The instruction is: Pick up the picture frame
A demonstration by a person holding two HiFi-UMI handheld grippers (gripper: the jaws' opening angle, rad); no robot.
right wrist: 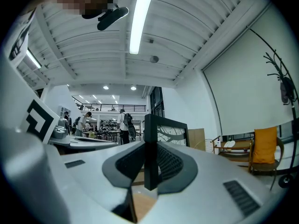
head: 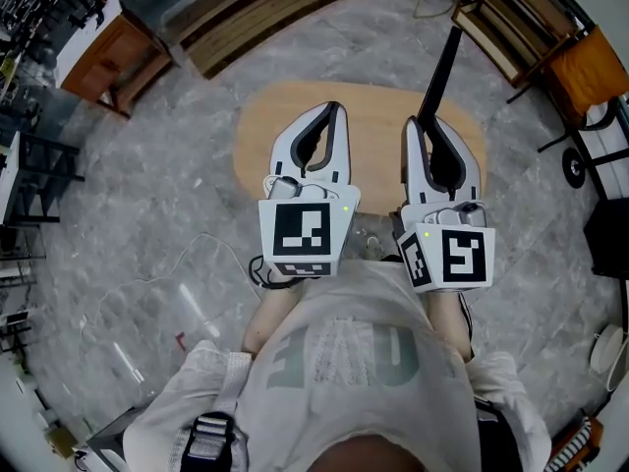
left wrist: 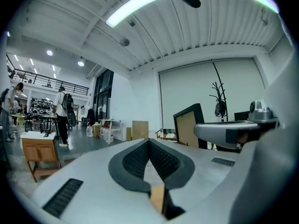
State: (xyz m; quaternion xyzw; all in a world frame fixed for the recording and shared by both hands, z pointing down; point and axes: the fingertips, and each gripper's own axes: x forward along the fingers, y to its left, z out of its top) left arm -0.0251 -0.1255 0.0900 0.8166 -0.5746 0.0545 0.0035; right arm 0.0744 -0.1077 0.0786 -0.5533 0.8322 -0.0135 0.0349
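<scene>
In the head view both grippers hover level over a small oval wooden table [head: 373, 116]. The right gripper [head: 437, 131] is shut on the black picture frame [head: 440, 72], which stands on edge and reaches away past the table's far rim. In the right gripper view the frame's black edge [right wrist: 150, 153] is clamped between the pads, and its patterned face [right wrist: 169, 130] shows beyond them. The left gripper [head: 334, 114] hangs beside it with its tips together and nothing in it [left wrist: 149, 141]. The left gripper view shows the frame [left wrist: 189, 124] held by the right gripper [left wrist: 233, 130].
Grey marble floor surrounds the table. Wooden benches run along the far side [head: 256, 13], a wooden side table [head: 108, 52] stands at far left, and chairs with an orange seat [head: 590, 67] at far right. A thin cable [head: 197, 264] lies on the floor. People stand far off [left wrist: 60, 115].
</scene>
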